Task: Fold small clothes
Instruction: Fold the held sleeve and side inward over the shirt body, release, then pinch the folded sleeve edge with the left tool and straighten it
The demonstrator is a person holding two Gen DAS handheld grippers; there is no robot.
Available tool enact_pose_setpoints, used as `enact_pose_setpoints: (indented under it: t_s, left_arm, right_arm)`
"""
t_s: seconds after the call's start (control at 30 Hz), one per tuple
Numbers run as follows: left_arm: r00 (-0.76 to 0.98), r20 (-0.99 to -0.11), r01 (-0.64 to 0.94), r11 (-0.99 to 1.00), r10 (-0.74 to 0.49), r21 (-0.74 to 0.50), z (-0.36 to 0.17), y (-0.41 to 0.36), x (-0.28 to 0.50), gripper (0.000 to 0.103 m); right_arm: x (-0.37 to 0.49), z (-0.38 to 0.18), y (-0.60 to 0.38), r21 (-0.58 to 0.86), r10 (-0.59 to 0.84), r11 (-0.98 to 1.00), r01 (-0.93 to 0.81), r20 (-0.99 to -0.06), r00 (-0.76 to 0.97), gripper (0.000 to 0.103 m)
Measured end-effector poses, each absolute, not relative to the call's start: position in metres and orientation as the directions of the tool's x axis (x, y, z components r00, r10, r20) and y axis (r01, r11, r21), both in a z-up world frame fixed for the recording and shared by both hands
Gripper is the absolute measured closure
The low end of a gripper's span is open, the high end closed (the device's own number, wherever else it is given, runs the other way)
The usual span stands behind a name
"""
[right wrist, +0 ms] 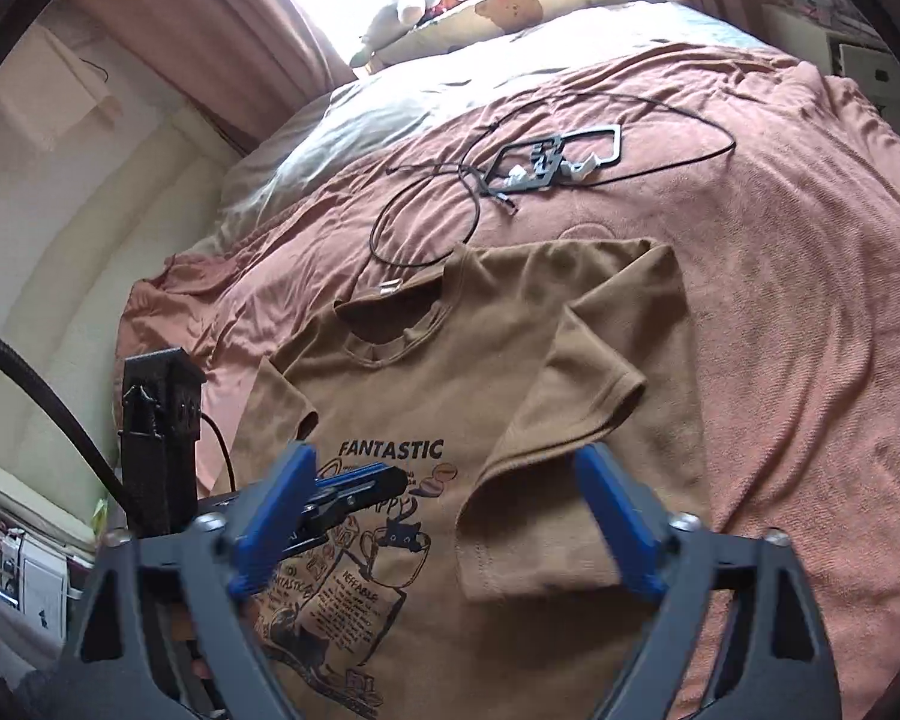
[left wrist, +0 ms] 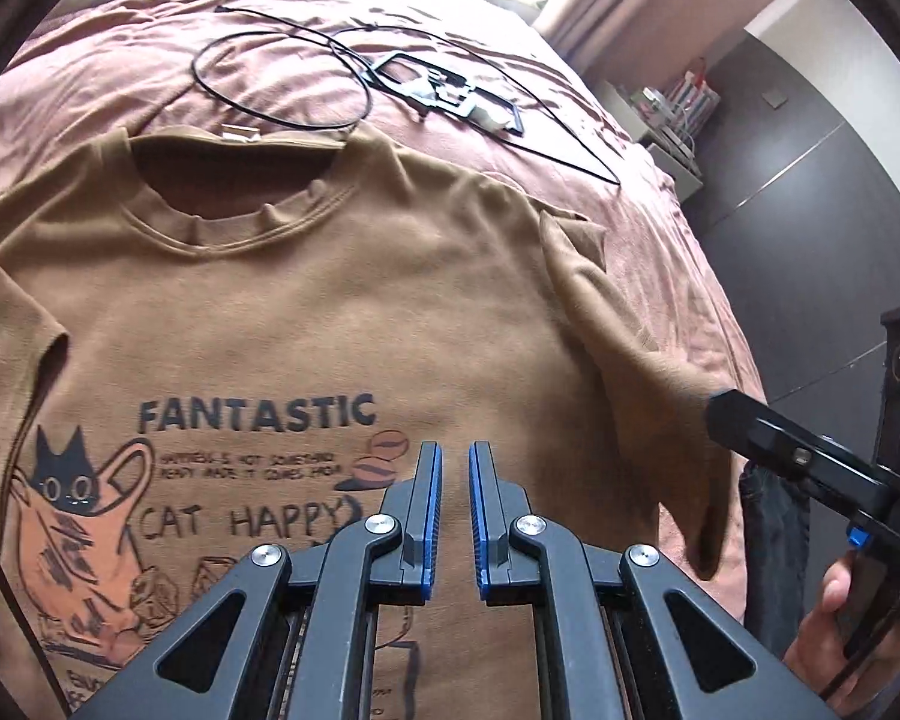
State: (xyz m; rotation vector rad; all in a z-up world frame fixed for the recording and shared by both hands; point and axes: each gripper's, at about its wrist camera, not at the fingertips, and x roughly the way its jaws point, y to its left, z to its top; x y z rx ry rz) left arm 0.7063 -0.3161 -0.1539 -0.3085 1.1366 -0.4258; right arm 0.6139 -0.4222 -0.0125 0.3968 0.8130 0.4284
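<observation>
A brown T-shirt [left wrist: 342, 312] printed with "FANTASTIC" and a cat lies face up on the pink bedspread [left wrist: 648, 192], collar away from me. Its right sleeve [right wrist: 576, 384] is folded inward over the chest. My left gripper [left wrist: 456, 456] hovers over the print, its blue-padded jaws almost together with nothing between them. It also shows in the right wrist view as dark fingers [right wrist: 378, 477] above the print. My right gripper [right wrist: 444, 462] stands wide open above the folded sleeve's lower part, holding nothing. One of its fingers [left wrist: 744, 420] shows by the shirt's right edge.
Behind the collar lie a black looped cable [right wrist: 426, 222] and a flat black frame [right wrist: 558, 159]. Pillows and soft toys [right wrist: 480, 6] sit at the head of the bed. The bed's edge drops to a dark floor [left wrist: 810, 228]. A hand [left wrist: 834, 618] grips the right tool.
</observation>
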Motion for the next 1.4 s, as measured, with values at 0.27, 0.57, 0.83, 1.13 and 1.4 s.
enact_pose_setpoints:
  t_s: [0.27,0.57,0.83,1.13,1.4]
  left_arm:
    - [0.349,-0.820,0.176,0.891,-0.455,-0.419,-0.158,-0.315,0.709,0.070]
    - [0.311,-0.824,0.241,0.878,-0.474,-0.414,-0.176,-0.347,0.711,0.070]
    - [0.310,-0.829,0.267,0.880,-0.464,-0.393,-0.195,-0.369,0.712,0.070]
    - [0.306,-0.844,0.241,0.894,-0.440,-0.378,-0.200,-0.364,0.704,0.100]
    - [0.340,-0.868,0.301,0.916,-0.361,-0.263,-0.187,-0.371,0.699,0.090]
  right_arm:
    - [0.601,-0.038,-0.452,0.424,0.392,0.899,-0.111,-0.663,0.638,0.012]
    - [0.610,-0.084,-0.446,0.335,0.291,0.942,-0.030,-0.767,0.572,0.057]
    - [0.614,-0.108,-0.434,0.222,0.200,0.975,-0.020,-0.829,0.522,0.073]
    - [0.608,-0.110,-0.431,0.226,0.191,0.974,-0.001,-0.825,0.532,0.076]
    - [0.599,-0.104,-0.448,0.308,0.260,0.951,0.001,-0.805,0.534,0.075]
